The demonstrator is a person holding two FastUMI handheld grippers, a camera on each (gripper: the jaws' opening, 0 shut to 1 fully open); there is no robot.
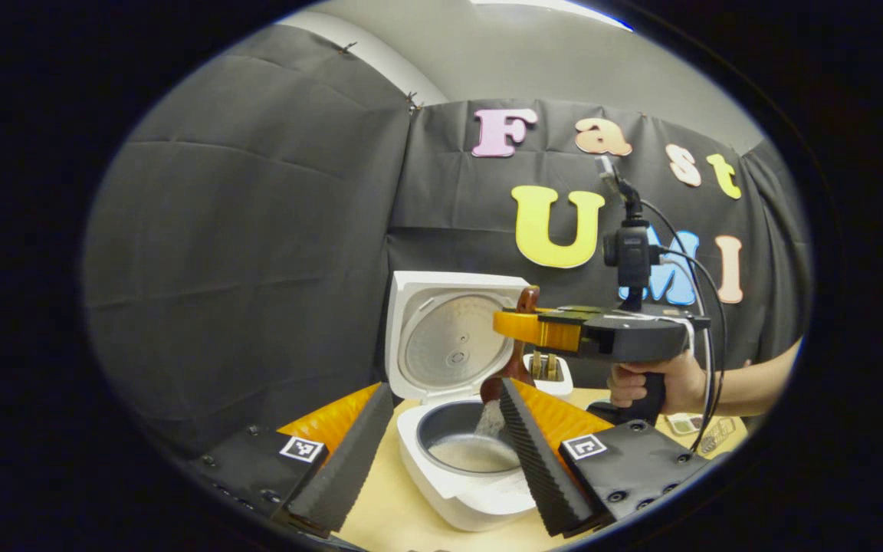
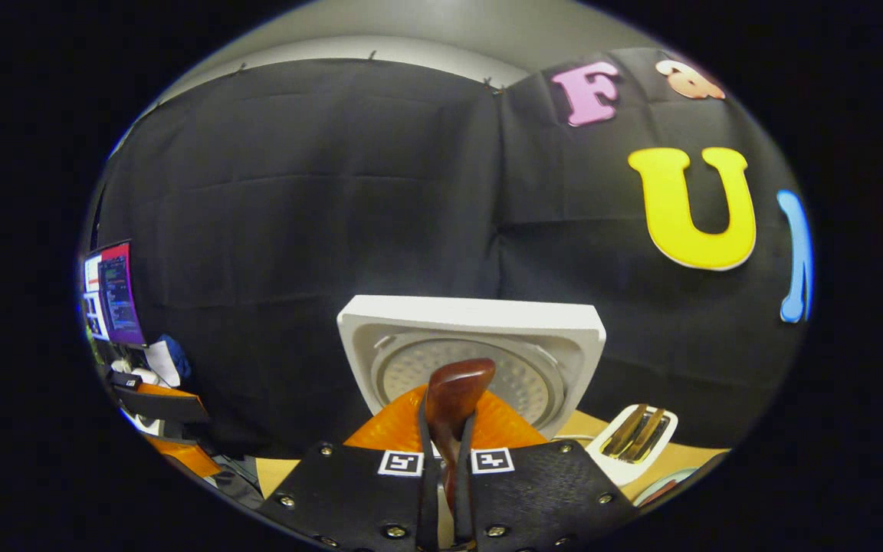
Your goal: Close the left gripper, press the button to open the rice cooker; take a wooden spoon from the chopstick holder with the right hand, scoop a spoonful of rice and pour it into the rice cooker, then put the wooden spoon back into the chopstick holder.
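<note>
- Because it was stiff, light, smooth wood, the wooden spoon (image 2: 453, 399) suited a grip mid-handle; dark brown, glossy.
- It hung tipped over the open rice cooker (image 1: 472, 460), rice (image 1: 491, 420) spilling into the pot.
- Right gripper (image 2: 445, 468) clamped its handle.
- Left gripper (image 1: 441, 452) stood wide, empty.
- Chopstick holder (image 1: 547, 369) sat behind.

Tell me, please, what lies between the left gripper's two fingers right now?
In the left gripper view, the open rice cooker sits between the left gripper fingers, rice falling from the wooden spoon into its pot.
</note>
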